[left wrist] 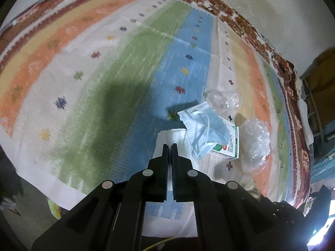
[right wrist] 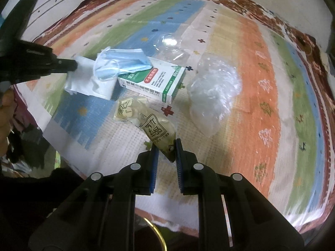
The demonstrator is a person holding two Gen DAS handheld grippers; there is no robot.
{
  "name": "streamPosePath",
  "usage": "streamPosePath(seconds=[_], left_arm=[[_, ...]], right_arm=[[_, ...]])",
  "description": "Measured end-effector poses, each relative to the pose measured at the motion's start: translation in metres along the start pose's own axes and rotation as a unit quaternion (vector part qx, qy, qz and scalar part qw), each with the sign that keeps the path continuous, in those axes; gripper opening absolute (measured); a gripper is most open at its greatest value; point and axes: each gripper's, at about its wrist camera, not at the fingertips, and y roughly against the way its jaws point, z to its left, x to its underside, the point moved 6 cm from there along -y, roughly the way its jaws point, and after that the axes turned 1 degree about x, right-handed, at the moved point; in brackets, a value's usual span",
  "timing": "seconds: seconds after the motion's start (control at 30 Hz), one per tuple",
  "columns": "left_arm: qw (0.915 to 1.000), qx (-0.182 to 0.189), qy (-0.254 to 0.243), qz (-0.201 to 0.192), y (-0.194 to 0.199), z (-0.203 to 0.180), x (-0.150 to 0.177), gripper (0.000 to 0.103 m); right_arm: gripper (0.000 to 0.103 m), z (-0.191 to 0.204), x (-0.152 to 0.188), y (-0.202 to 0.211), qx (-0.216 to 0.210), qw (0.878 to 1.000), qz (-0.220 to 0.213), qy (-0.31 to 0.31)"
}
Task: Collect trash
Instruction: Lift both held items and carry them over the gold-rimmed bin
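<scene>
Trash lies on a striped woven mat. My left gripper [left wrist: 169,145] is shut on a white tissue [left wrist: 178,141], seen from the right wrist as a white tissue [right wrist: 90,81] hanging from the left gripper [right wrist: 74,65]. A blue face mask [left wrist: 207,129] drapes over a green-and-white medicine box [left wrist: 227,148]; the right wrist view shows the same mask [right wrist: 123,62] on the box [right wrist: 152,81]. My right gripper [right wrist: 166,146] is shut on the end of a beige snack wrapper [right wrist: 150,123]. A crumpled clear plastic bag [right wrist: 213,96] lies right of the box.
A clear plastic cup [left wrist: 225,101] lies beyond the mask, seen from the right wrist as a clear cup [right wrist: 170,41]. The clear bag [left wrist: 254,144] sits right of the box. The mat's edge [left wrist: 69,192] and dark floor run along the near side. A hand [right wrist: 5,104] holds the left gripper.
</scene>
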Motion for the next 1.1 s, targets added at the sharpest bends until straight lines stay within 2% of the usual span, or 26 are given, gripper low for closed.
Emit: streamPosePath(seconds=[0.27, 0.7, 1.1], left_arm=[[0.9993, 0.013, -0.005, -0.034, 0.036, 0.0, -0.007, 0.002], [0.9982, 0.049, -0.013, -0.032, 0.05, -0.019, 0.008, 0.002], [0.9948, 0.079, -0.046, -0.045, 0.076, -0.051, 0.029, 0.002]], right_arm=[[0.014, 0.003, 0.0, 0.013, -0.014, 1.0, -0.005, -0.019], [0.014, 0.013, 0.009, 0.04, -0.035, 0.999, -0.018, -0.034], [0.014, 0.02, 0.017, 0.07, -0.054, 0.997, -0.04, -0.048]])
